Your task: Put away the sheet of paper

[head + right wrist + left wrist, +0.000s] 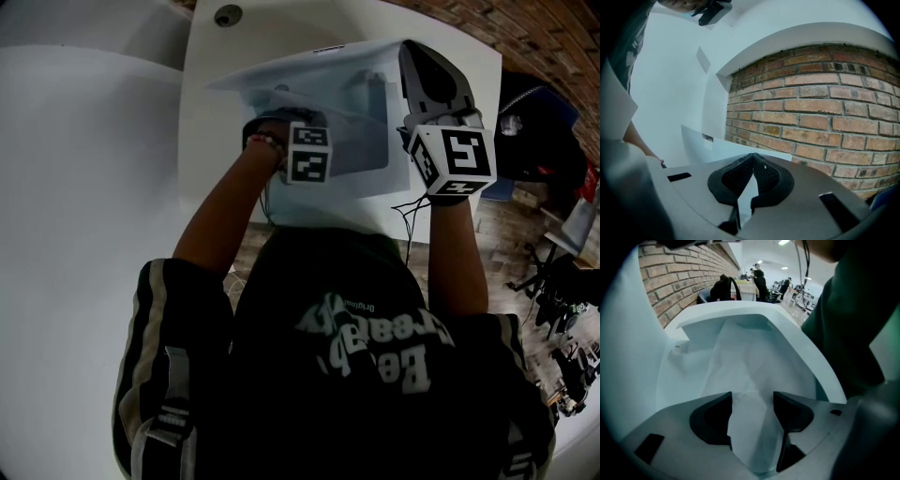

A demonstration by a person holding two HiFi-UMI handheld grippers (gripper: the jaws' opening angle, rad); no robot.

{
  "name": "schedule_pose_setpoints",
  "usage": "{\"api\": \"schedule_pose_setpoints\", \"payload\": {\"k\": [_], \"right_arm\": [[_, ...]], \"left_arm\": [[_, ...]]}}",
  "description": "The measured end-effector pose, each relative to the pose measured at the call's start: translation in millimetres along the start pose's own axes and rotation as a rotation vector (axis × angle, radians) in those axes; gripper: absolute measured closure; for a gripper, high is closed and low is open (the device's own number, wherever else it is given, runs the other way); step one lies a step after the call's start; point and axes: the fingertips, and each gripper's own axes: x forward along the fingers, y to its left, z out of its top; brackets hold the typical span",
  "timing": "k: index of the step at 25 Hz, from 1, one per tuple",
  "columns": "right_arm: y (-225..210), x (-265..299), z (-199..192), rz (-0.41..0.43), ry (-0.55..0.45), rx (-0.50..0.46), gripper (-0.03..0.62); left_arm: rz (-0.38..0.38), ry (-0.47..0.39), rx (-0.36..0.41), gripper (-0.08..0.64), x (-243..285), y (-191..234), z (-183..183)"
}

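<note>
The white sheet of paper [323, 67] hangs over a white tray [806, 350] at the far side of the white table [216, 141]. My right gripper [410, 52] is shut on the sheet's right edge; in the right gripper view the paper [717, 145] is pinched between the black pads [740, 176]. My left gripper [752, 404] is lower down and to the left, with its marker cube [309, 153] showing. Its jaws stand open. A fold of the paper [740, 366] runs loose between them and down into the tray.
A brick wall [825, 117] stands close behind the table. A round cable hole [228, 15] sits at the table's far left corner. A black bag [539, 131] lies off the table's right side, above wooden floor with chairs [567, 281].
</note>
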Motion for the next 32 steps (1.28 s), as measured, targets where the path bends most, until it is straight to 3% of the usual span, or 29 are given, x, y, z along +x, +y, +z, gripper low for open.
{"api": "schedule_pose_setpoints", "payload": {"k": [5,12,20,32], "right_arm": [[0.7,1.2,1.8,0.006,-0.007,-0.004,0.597],[1.0,2.9,2.2,0.006,-0.007,0.002,0.597],[3.6,2.1,4.0,0.011,-0.004,0.001,0.597],[18.2,-13.2,7.6,-0.004,0.004,-0.015,0.597]], "left_arm": [[0.071,-0.067,-0.179,0.284,-0.1,8.2,5.8],[0.163,-0.082,-0.438,0.284,-3.1,17.7,-0.1],[0.17,-0.08,-0.469,0.284,-5.3,17.1,-0.8],[0.223,-0.186,-0.497,0.285,-39.9,11.7,-1.4]]}}
